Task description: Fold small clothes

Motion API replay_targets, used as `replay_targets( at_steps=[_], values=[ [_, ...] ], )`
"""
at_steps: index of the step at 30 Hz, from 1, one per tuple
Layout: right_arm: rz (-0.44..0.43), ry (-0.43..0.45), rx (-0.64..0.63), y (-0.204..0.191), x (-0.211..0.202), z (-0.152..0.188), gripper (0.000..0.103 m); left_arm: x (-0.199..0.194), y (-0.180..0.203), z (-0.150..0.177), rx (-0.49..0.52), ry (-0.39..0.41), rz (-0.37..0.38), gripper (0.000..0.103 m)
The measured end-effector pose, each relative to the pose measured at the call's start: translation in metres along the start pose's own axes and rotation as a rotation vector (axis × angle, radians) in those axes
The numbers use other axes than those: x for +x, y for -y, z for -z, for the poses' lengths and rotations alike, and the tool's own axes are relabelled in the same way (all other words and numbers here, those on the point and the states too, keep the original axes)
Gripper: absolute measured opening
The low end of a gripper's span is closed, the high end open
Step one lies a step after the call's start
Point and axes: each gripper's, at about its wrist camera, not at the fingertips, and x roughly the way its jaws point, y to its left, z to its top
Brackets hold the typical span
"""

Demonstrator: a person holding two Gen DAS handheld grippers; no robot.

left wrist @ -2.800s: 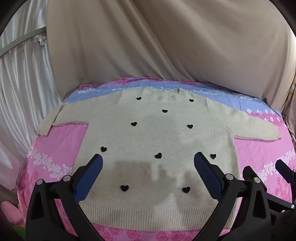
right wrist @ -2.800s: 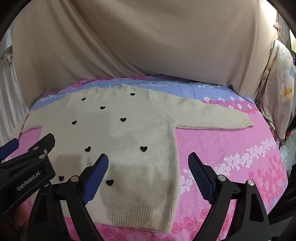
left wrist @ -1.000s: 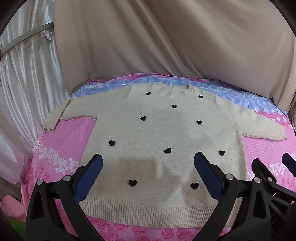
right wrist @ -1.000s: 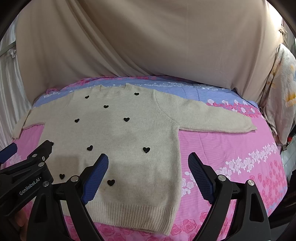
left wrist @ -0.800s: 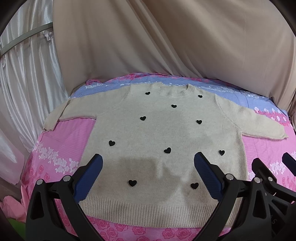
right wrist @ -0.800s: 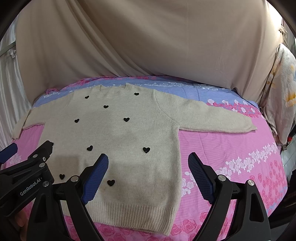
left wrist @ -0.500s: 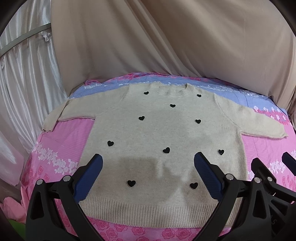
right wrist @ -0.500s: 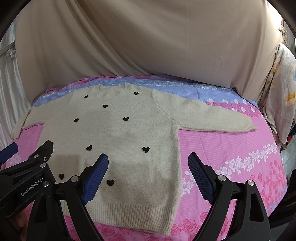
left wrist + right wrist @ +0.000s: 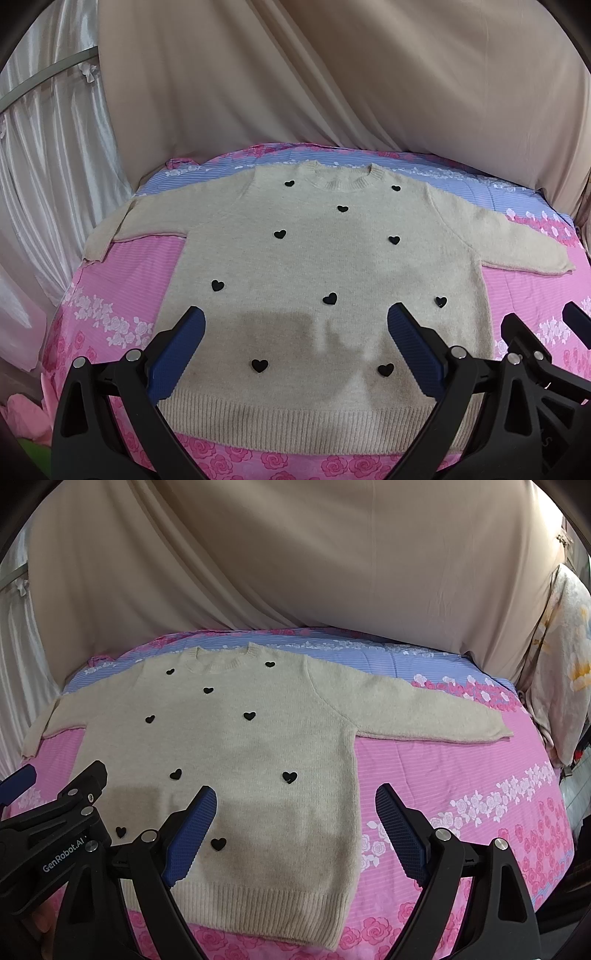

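A beige knitted sweater (image 9: 332,266) with small black hearts (image 9: 330,298) lies flat and face up on a bed covered by a pink and blue flowered sheet (image 9: 122,295). Both sleeves are stretched out to the sides, the collar (image 9: 340,181) points to the far edge of the bed, and the ribbed hem (image 9: 295,424) is at the near edge.

The left hand-held gripper (image 9: 295,350) hangs above the lower part of the sweater with its blue pads (image 9: 177,354) spread wide, and it holds nothing. The right hand-held gripper (image 9: 295,827) is also spread wide and holds nothing. It is above the lower right corner of the sweater: its left pad is over the knit, its right pad over the bare sheet. The two tools are just beside each other.

A beige curtain (image 9: 332,74) hangs behind the bed, and a white shiny curtain (image 9: 48,166) is at the left.
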Motion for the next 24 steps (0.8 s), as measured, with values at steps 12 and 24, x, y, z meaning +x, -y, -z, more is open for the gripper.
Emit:
replay_targets(
  at_steps=[12, 24],
  values=[
    [-0.002, -0.007, 0.003, 0.001, 0.002, 0.001, 0.086, 0.005, 0.007, -0.003, 0.015, -0.010, -0.004, 0.097],
    [0.030, -0.065, 0.166, 0.074, 0.040, -0.014, 0.085, 0.019, 0.016, -0.007, 0.021, -0.054, -0.028, 0.097]
  ],
)
